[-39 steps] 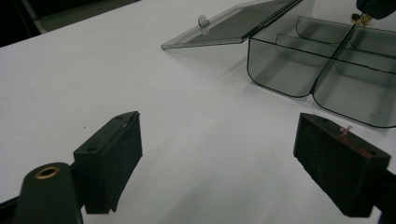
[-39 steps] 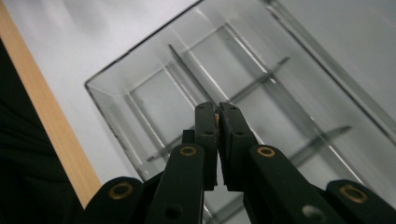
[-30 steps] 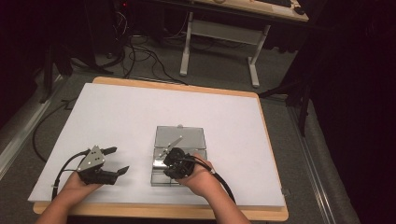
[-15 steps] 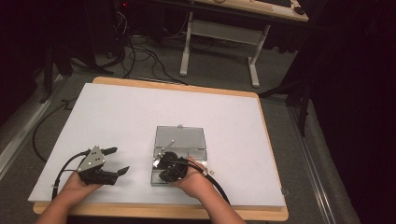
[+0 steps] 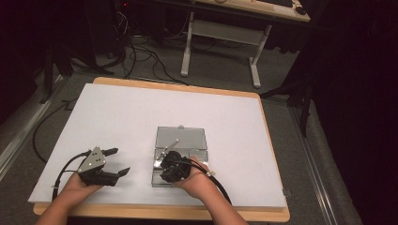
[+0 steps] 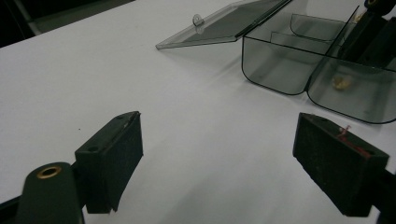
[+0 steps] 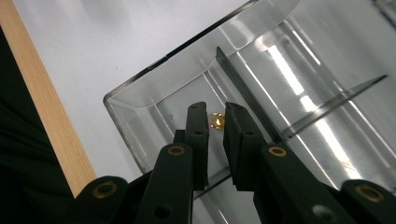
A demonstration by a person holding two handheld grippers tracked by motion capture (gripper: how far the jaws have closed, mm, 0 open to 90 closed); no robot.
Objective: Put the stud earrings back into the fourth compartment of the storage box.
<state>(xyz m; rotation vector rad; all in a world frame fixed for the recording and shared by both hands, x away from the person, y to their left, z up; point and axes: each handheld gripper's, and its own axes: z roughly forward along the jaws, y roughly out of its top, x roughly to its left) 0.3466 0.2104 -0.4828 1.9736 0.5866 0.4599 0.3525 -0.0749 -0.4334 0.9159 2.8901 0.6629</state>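
- Clear plastic compartment box (image 5: 180, 159) is seen low in the middle of the high view, resting on the white bench (image 5: 141, 117) with its lid (image 5: 180, 138) laid open flat behind it.
- A small gold piece (image 7: 217, 121) lies on the floor of a corner compartment; in the right gripper view it sits at the centre of the frame, just past the tips of the right claw (image 7: 215, 125).
- The right claw is lowered into that compartment with its jaws nearly pressed together, a narrow gap left between them; nothing is seen pinched yet.
- Likely risk: the piece is tiny and flat on slick plastic, so it may be pushed ahead or flicked aside rather than caught when the jaws close.
- Likely risk: the box wall and the dark divider stand close beside the jaws, so a jaw may catch on them and drag or tip the light box.
- The left claw (image 6: 233, 154) is held spread wide above bare bench at the lower left of the high view, well apart from the box, so the box is not steadied.
- In the left gripper view the same gold piece (image 6: 342, 82) shows through the box wall at the right edge.
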